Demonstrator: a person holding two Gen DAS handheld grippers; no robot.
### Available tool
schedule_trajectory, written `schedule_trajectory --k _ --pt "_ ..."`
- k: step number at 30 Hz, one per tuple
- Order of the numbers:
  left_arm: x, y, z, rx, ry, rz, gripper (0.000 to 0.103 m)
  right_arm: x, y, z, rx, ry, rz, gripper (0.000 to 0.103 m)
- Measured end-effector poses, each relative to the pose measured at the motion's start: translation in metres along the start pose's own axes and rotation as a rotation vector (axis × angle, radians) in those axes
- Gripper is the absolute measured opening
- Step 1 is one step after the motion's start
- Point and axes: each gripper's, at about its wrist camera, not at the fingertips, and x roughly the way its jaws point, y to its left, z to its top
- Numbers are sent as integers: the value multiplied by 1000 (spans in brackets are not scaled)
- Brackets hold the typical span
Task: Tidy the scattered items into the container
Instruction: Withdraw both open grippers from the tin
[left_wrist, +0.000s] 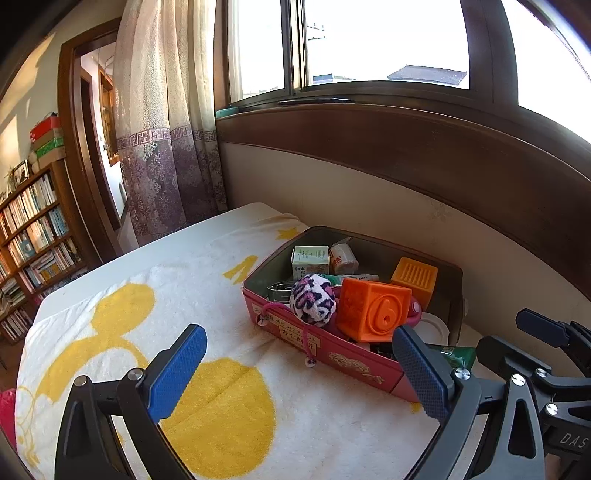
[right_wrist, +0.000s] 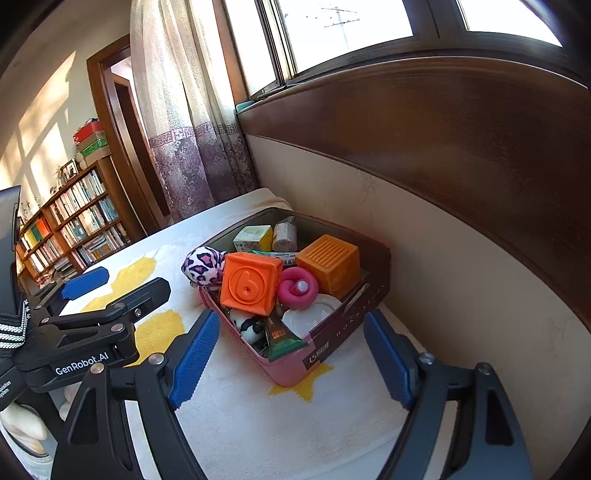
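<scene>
Daylight pours in from the window (left_wrist: 384, 40) at the top of both frames, and it's totally blown out to white there. Warm sun patches land on the wall (right_wrist: 40, 122) in the upper left, with slanted shadows. The towel (left_wrist: 207, 280) is bright and evenly lit. Heavy fisheye bending: the wood panel (right_wrist: 461, 122) curves hard and the corners go black. Focus is pretty sharp overall.
</scene>
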Motion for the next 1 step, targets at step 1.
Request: schedule_trajectory --k 1 --pt "1 3 0 2 6 0 102 0 1 0 -2 -1 4 83"
